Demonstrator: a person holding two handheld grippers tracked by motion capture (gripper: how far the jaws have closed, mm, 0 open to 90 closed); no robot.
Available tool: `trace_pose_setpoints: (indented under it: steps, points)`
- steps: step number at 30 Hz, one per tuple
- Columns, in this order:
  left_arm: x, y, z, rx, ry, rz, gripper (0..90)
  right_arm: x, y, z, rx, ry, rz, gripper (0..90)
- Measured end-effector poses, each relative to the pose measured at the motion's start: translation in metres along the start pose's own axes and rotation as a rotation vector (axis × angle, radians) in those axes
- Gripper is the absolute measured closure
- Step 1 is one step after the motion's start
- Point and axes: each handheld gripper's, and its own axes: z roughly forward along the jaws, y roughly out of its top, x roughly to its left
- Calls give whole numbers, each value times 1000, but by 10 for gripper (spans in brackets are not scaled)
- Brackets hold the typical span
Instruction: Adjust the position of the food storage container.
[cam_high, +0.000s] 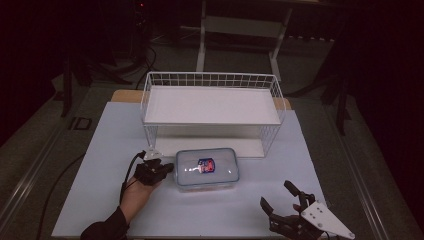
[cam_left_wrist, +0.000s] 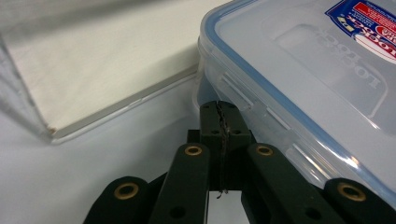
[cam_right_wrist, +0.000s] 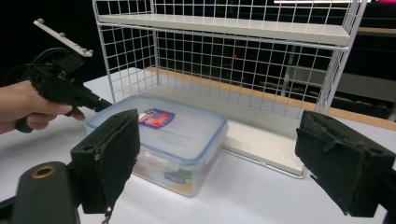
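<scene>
Clear plastic container (cam_high: 206, 169) with a blue-rimmed snap lid and a red-and-blue label sat on the white table (cam_high: 90, 190), just in front of the white wire rack (cam_high: 212, 107) and its lower shelf board. Lid was on; something colourful showed through the wall in the right gripper view, contents not readable.

Left gripper (cam_high: 167, 167) was at the container's left end, held in the person's left hand (cam_high: 137, 192). In the left gripper view its jaws were clenched together with nothing between them, tips right against the side latch tab of the container (cam_left_wrist: 299, 84), just under the lid rim; actual contact could not be confirmed. The rack's base board (cam_left_wrist: 93, 70) lay just beyond.

Right gripper (cam_high: 280, 197) was low at the near right of the table, well apart from the container. Its jaws stood wide, released, holding nothing, pointed toward the container (cam_right_wrist: 163, 140) and rack (cam_right_wrist: 243, 56).
</scene>
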Motion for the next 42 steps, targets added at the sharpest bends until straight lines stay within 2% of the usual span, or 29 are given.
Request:
trace_pose_setpoints:
  steps: [4, 8, 14, 17, 21, 25, 26, 28, 30, 33, 34, 35, 36, 38, 41, 42]
  points:
    - [-1, 6, 8, -3, -10, 3, 889, 0, 0, 0, -1, 1, -1, 136]
    - [-3, 12, 14, -6, -3, 6, 889, 1, -1, 1, 1, 4, -3, 136]
    - [0, 14, 16, -9, -11, 3, 889, 1, -1, 1, 4, 8, -4, 136]
    - [0, 14, 13, -22, -8, 5, 888, 1, -1, 1, 8, 8, -1, 136]
    - [0, 11, 0, -39, -32, -2, 878, 1, -2, 2, 13, 9, 0, 136]
    - [-1, 8, -24, -67, -64, -4, 770, 2, -2, 3, 23, 14, -3, 135]
    - [-1, 9, -30, -73, -88, -12, 727, 2, -2, 4, 25, 15, -4, 135]
    - [0, 10, -41, -86, -169, -38, 589, 2, -2, 5, 30, 16, -4, 135]
    - [-2, 10, -51, -129, -248, -39, 447, 2, -2, 5, 35, 18, -5, 135]
    - [-8, 11, -59, -126, -318, -8, 176, 4, -2, 6, 39, 16, -13, 135]
    - [-11, 11, -62, -130, -316, 2, 135, 4, -2, 6, 39, 14, -16, 135]
    - [-12, 11, -63, -134, -318, -2, 136, 4, -3, 6, 42, 9, -21, 135]
    - [-12, 12, -64, -142, -345, -34, 136, 5, -3, 6, 41, 3, -24, 135]
    - [-11, 14, -62, -148, -360, -51, 135, 5, -3, 6, 41, -7, -29, 135]
    - [-9, 18, -54, -133, -377, -73, 122, 4, -2, 7, 45, -18, -34, 135]
    - [-9, 19, -51, -131, -366, -84, 122, 3, -2, 8, 48, -13, -33, 135]
